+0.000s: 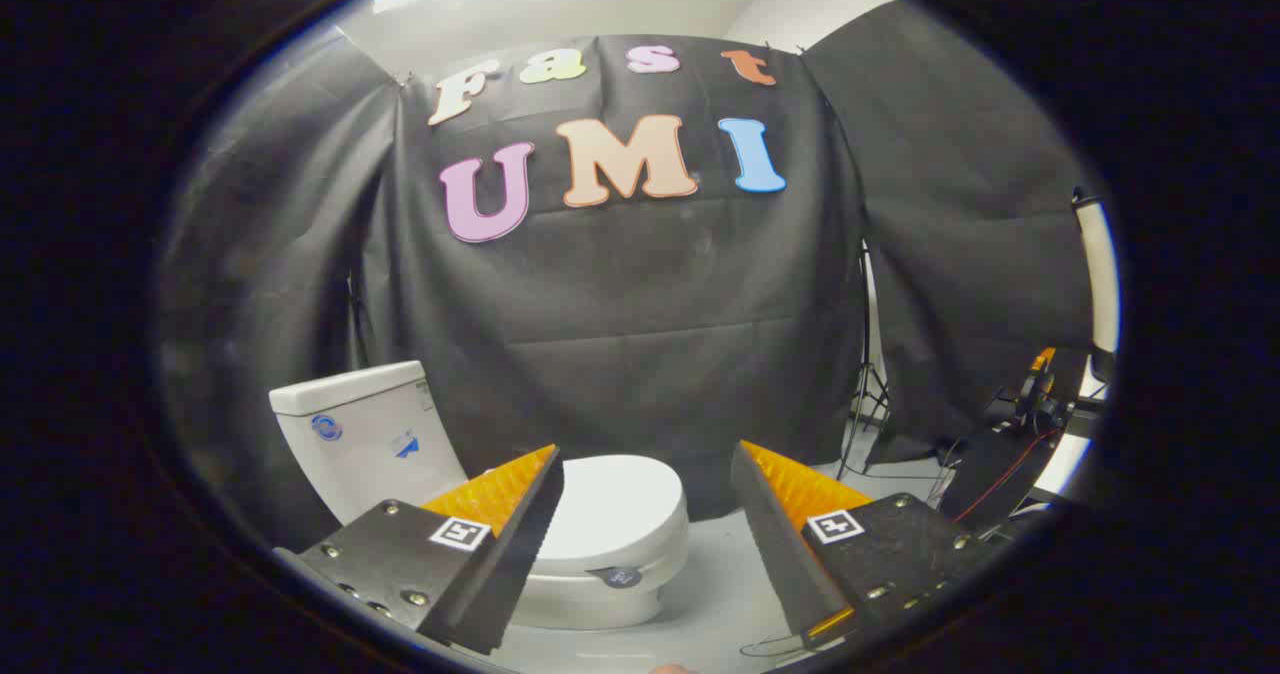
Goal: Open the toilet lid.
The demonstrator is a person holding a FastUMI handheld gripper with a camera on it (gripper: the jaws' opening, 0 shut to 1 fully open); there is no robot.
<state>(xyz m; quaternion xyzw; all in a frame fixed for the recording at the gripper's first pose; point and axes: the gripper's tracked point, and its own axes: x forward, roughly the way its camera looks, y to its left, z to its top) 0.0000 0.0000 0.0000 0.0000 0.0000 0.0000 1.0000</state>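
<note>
Black cloth (640, 294) hangs as the booth's wall on all sides, creased and clipped at its upper corners, with a pale grey floor (720, 594) beneath it and a strip of light wall above. On that floor stands a white toilet (600, 554), set against the cloth and turned so its front points toward the camera's right. The toilet lid (612, 509) lies flat and closed over the seat, smooth and rounded, with a small dark round sticker (620, 576) on the rim of the bowl just below its front edge. Behind the lid rises the white tank (365, 434), its own cover in place and two small blue marks on its face. The tool (645, 534) sits in front of the toilet with its two fingers spread wide and nothing between them but open air; the left finger (500, 554) overlaps the near side of the lid in the picture, though whether it touches cannot be told, and the right finger (785, 544) stands well clear of the bowl over bare floor. Each finger mount carries a small square marker. Farther right, beyond the right finger, a light stand (868, 394) leans by a gap in the cloth, and dark equipment with orange parts and red cable (1020, 424) sits near a bright lamp (1098, 274).
</note>
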